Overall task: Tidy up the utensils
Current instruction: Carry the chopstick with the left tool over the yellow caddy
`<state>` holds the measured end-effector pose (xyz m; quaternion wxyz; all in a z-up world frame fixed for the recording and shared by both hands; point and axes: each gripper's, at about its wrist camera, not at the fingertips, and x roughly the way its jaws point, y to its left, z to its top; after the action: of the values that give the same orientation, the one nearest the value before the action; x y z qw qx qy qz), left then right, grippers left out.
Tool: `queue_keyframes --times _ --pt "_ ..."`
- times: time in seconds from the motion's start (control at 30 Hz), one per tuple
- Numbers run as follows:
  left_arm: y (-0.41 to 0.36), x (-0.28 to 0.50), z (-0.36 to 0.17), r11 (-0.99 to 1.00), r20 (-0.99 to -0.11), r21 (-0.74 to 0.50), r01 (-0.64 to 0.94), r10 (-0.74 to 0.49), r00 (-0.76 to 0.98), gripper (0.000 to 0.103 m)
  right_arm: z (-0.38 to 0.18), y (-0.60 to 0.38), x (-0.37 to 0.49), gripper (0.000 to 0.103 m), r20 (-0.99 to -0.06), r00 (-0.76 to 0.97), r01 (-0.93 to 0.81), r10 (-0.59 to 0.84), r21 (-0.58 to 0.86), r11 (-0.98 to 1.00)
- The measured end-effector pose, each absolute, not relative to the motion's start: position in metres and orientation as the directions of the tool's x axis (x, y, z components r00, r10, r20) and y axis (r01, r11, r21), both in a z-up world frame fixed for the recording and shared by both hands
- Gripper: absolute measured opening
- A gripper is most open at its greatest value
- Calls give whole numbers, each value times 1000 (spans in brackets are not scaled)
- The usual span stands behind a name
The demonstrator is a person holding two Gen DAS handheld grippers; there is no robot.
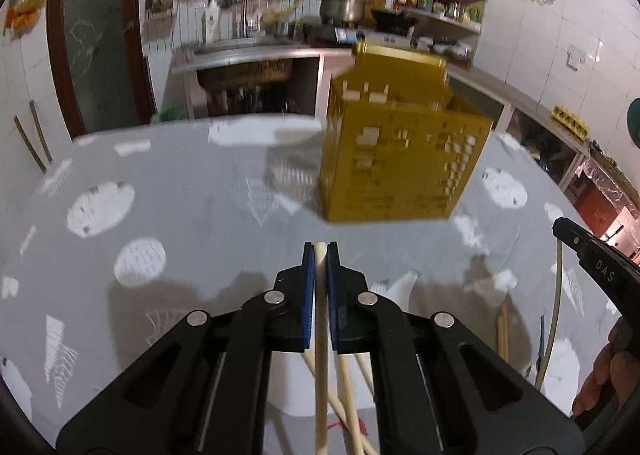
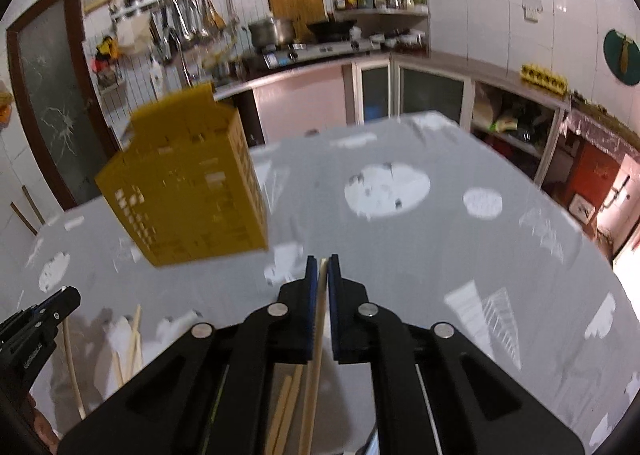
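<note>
Left wrist view. Nearest the lens, the left gripper [image 1: 320,251] is clenched on a single pale chopstick [image 1: 320,319], its blunt end standing just proud of the blue pads [image 1: 308,287]. Loose chopsticks [image 1: 348,395] lie crossed on the table below the jaws, toward 6 o'clock. The yellow perforated utensil holder [image 1: 400,159] stands upright at 1 o'clock, apart from the fingertips, with its open top facing up. The right gripper's tip [image 1: 588,255] enters at 3 o'clock.

Risk, as a judgement: the hold sits close to the stick's end, so the long free length below may swing or slip and catch the crossed pile. The picture is blurred, which suggests motion; a hurried approach could strike the holder's wall and tip it.

Room: the grey patterned tablecloth [image 1: 192,195] is open from 9 to 12 o'clock; the table's far edge runs behind the holder.

Right wrist view. Closest in, the right gripper [image 2: 322,261] is likewise clamped on one chopstick [image 2: 318,339], with more sticks [image 2: 286,407] lying beneath it. The holder [image 2: 188,191] appears at 10 o'clock, looking tilted, probably from lens distortion. The left gripper [image 2: 44,319] sits at 8 o'clock.

Risk: both tools aim at one narrow opening, so their fingers or sticks may collide over it.

Room: broad bare cloth [image 2: 400,247] from 12 to 3 o'clock; the table edge falls away at 3 o'clock.
</note>
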<state>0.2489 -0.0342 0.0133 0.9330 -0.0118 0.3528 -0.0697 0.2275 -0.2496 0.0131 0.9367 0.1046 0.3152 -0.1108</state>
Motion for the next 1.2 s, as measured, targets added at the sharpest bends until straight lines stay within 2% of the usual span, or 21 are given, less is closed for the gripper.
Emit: queue_keyframes --times 0.5,0.63,1.2 --pt "-28 254 78 994 -481 -58 87 -104 871 4 64 -253 230 5 -414 899 216 -142 138 967" --pt "-24 258 91 994 -437 -72 77 -100 894 4 73 -252 238 5 -389 910 210 -144 133 969" --pt "-24 275 95 993 -361 -69 97 -115 925 4 88 -253 246 5 -294 948 166 -123 127 978"
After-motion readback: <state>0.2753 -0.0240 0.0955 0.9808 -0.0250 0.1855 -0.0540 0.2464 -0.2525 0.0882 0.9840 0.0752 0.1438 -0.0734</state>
